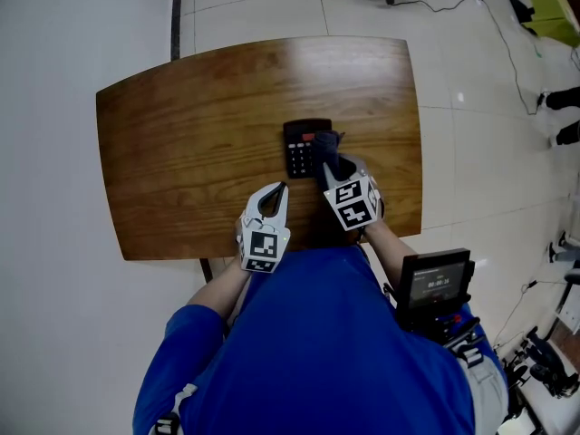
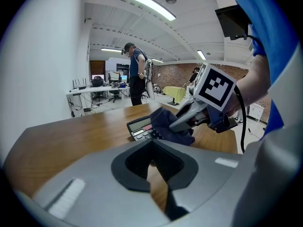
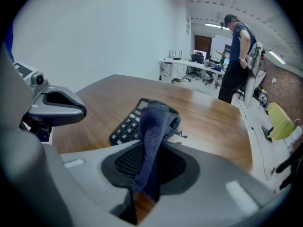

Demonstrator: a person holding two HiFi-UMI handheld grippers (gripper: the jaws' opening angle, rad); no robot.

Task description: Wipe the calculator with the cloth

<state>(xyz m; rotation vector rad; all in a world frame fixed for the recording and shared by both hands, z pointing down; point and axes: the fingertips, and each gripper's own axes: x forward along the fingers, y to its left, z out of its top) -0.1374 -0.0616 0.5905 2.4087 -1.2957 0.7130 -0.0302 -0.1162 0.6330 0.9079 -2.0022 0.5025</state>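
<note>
One calculator (image 1: 301,152), one cloth (image 3: 156,122) clamped in right claw (image 3: 154,170); left claw (image 2: 156,178) seemingly closed, empty.

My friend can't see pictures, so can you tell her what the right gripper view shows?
The right gripper pinches a dark blue cloth whose end hangs over a black calculator on a wooden table. The left gripper is at the left edge, and a person stands far behind.

I can't read any text: calculator (image 1: 302,148) keys and small screen (image 1: 438,284) digits are too blurred.
</note>
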